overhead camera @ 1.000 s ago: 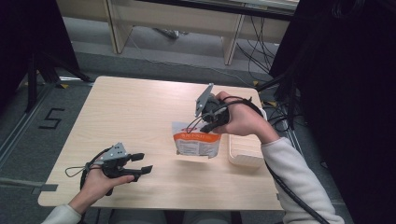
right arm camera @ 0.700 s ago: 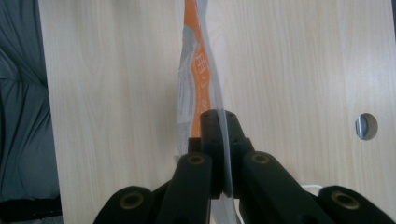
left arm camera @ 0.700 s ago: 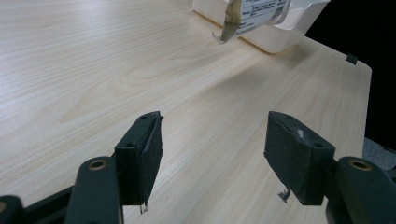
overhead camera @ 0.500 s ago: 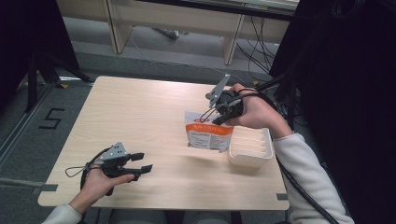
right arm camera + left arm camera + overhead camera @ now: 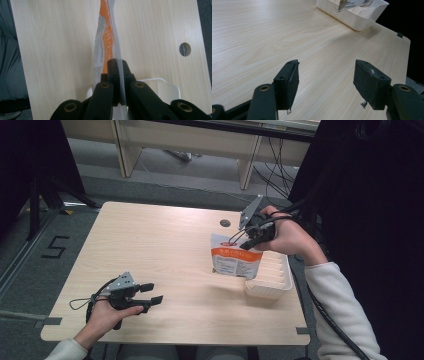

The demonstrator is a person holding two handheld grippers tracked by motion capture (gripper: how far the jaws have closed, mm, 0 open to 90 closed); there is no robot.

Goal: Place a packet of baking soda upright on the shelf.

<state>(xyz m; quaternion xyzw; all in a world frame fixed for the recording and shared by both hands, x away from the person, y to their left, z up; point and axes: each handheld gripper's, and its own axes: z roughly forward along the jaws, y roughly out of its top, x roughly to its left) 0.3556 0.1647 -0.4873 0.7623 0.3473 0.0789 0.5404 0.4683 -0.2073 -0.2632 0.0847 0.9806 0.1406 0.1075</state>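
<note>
The right tool (image 5: 248, 238) is clamped on the top edge of an orange-and-white pouch (image 5: 234, 261), holding it above the white tray (image 5: 272, 285) near the bench's (image 5: 165, 250) right edge. The left tool (image 5: 151, 293), jaws apart, rests near the front-left corner.

You get even, soft overhead light on the pale wooden table (image 5: 165, 250), faint shadows under the ribbed white plastic tray (image 5: 272, 280), dark surroundings, slightly soft, low-resolution detail
</note>
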